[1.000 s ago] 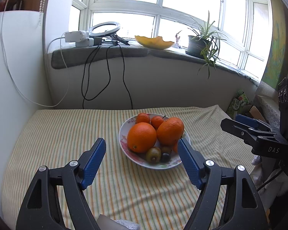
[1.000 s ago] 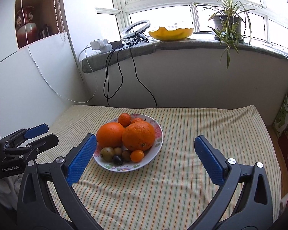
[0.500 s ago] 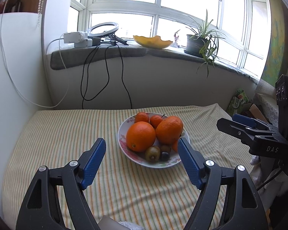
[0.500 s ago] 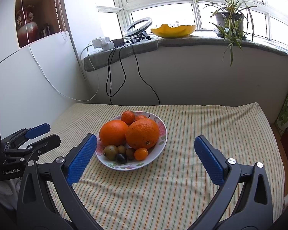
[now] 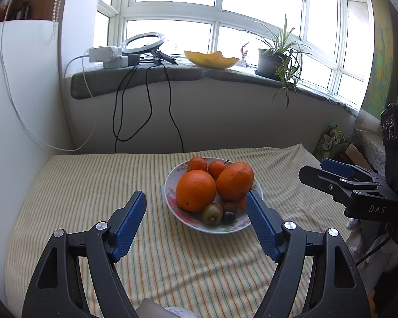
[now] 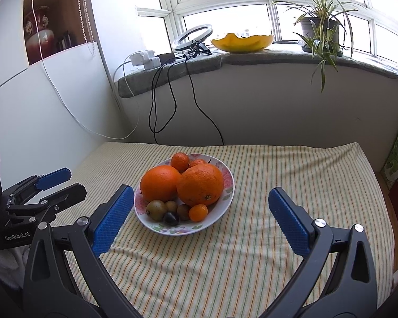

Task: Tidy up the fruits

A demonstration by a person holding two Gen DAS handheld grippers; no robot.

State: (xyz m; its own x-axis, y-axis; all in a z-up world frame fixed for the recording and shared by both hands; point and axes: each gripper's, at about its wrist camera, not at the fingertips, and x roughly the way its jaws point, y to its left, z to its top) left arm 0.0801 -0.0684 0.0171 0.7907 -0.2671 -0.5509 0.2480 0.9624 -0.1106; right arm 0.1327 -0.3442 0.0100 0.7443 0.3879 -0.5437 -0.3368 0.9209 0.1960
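fruit bowl mid-cloth (both grippers wide)

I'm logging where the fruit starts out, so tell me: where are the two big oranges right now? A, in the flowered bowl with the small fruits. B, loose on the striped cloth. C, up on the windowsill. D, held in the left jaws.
A: both big oranges sit in the flowered bowl among the small fruits, and both grippers are open and hold nothing.

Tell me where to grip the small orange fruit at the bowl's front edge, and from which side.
Grip the small orange fruit across its round middle, coming from above: the big orange crowds it behind, the bowl rim in front.
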